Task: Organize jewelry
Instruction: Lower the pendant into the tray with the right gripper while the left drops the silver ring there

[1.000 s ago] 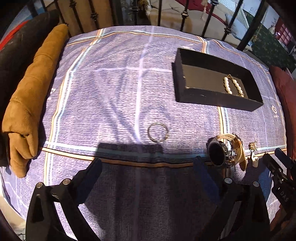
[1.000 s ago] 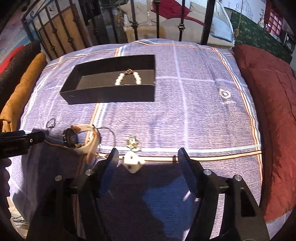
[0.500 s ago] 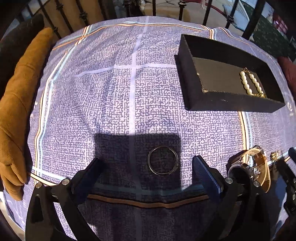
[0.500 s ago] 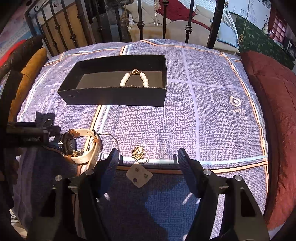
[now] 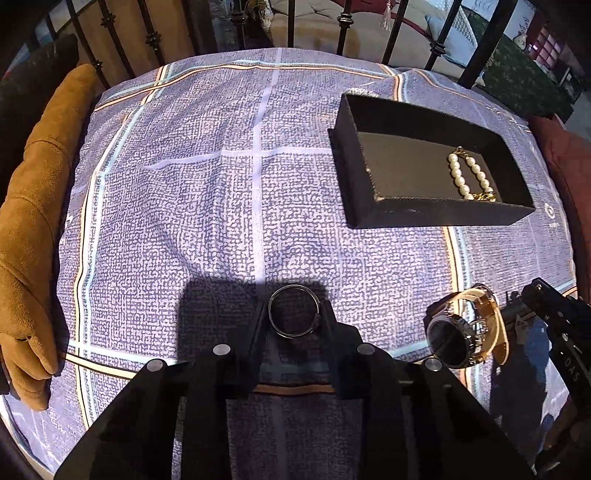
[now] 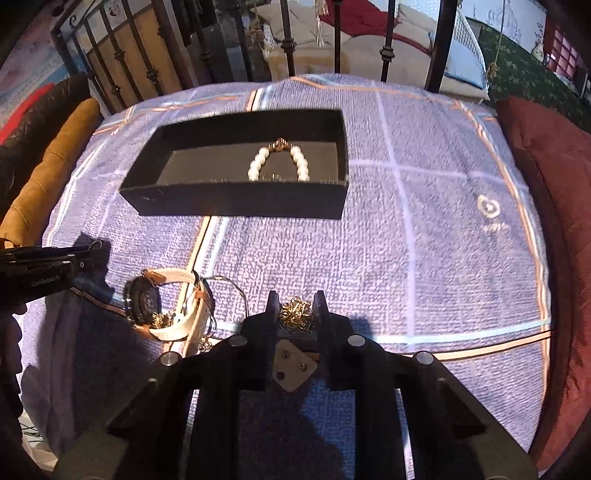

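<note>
On the purple patterned bedspread lies a thin silver ring [image 5: 293, 287]. My left gripper [image 5: 294, 314] has a finger against each side of it, and its jaws are closing. In the right wrist view my right gripper [image 6: 295, 306] is closing on a gold earring [image 6: 295, 313], with its pale card [image 6: 293, 369] lying between the fingers. A black box [image 5: 424, 214] [image 6: 236, 201] farther back holds a pearl bracelet [image 5: 467, 177] [image 6: 279, 162]. A watch with a cream strap [image 5: 461, 339] [image 6: 166, 306] lies between the two grippers.
A tan cushion [image 5: 33, 221] borders the left edge and a dark red cushion [image 6: 554, 229] the right. Black iron bars [image 5: 343, 22] stand behind the bed. A thin wire hoop [image 6: 229, 284] and small gold pieces lie beside the watch.
Both grippers stood wide open before. The left one moved forward over the ring and its jaws came in against it. The right jaws narrowed onto the gold earring.
</note>
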